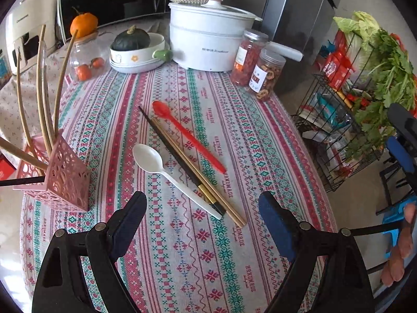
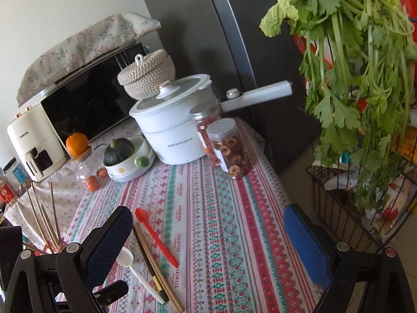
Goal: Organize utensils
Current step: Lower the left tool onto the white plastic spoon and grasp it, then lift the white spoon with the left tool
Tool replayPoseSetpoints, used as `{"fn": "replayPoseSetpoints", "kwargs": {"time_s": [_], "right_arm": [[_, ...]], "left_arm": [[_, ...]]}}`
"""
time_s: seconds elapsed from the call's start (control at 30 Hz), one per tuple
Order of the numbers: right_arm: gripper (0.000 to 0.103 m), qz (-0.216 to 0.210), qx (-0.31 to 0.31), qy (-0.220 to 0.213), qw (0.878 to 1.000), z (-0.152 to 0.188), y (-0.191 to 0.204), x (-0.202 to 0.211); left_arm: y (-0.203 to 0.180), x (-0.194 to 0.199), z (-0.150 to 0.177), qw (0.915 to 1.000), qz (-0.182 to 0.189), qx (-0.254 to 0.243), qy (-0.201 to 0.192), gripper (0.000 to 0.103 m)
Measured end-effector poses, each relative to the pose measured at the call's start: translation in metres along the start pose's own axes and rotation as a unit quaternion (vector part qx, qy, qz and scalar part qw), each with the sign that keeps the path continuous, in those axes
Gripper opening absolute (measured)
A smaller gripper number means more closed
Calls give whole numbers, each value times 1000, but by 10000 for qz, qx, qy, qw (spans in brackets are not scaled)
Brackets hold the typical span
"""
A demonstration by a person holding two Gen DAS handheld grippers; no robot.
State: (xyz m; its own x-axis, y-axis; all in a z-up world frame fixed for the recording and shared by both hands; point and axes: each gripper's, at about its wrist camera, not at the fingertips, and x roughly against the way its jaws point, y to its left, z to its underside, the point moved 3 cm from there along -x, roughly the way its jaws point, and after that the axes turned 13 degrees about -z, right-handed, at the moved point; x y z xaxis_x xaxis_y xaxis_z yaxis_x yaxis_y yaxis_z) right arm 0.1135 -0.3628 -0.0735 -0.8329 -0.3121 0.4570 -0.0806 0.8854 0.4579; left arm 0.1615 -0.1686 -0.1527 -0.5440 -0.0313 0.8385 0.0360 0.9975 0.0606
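Observation:
On the patterned tablecloth [image 1: 234, 135] lie a red spoon [image 1: 187, 137], a white spoon [image 1: 166, 174], a black chopstick [image 1: 179, 159] and a wooden chopstick [image 1: 203, 180], side by side. A pink perforated holder [image 1: 62, 180] at the left carries several wooden chopsticks. My left gripper [image 1: 203, 208] hovers open just short of the utensils' near ends, empty. My right gripper [image 2: 208, 237] is open and empty too, above the cloth to the right of the red spoon [image 2: 156, 237], white spoon [image 2: 135, 271] and chopsticks [image 2: 156, 274]. The holder [image 2: 49, 247] shows partly behind its left finger.
A white electric pot [image 1: 206, 39], two jars of dried fruit [image 1: 258, 65], a bowl with a green squash [image 1: 135, 49], an orange [image 1: 83, 24] on a glass jar and a microwave [image 2: 86, 104] line the back. A wire rack with leafy greens [image 1: 365, 99] stands right of the table.

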Motion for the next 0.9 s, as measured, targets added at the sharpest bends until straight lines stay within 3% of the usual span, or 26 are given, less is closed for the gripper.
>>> {"fn": "replayPoseSetpoints", "kwargs": {"time_s": [0.2, 0.27, 0.3, 0.43, 0.6, 0.77, 0.9], "right_arm": [[97, -186, -430, 252, 9986, 2, -10, -28], [97, -209, -594, 348, 9974, 3, -14, -38], [97, -200, -646, 409, 9969, 5, -17, -42], [97, -107, -640, 645, 9958, 12, -21, -59], [97, -126, -539, 873, 9946, 19, -17, -70], [97, -66, -214, 951, 9952, 20, -7, -70], [97, 6, -111, 1040, 9945, 23, -5, -72]], "left_arm": [[18, -61, -17, 9979, -366, 504, 197, 72], [23, -77, -22, 9968, -394, 619, 328, 52], [26, -84, -24, 9960, -396, 687, 400, 48], [36, -104, -31, 9929, -451, 926, 594, 45], [34, -119, -37, 9930, -548, 771, 702, 44], [35, -119, -36, 9945, -493, 550, 744, 10], [31, -101, -28, 9970, -314, 273, 645, 2]]}}
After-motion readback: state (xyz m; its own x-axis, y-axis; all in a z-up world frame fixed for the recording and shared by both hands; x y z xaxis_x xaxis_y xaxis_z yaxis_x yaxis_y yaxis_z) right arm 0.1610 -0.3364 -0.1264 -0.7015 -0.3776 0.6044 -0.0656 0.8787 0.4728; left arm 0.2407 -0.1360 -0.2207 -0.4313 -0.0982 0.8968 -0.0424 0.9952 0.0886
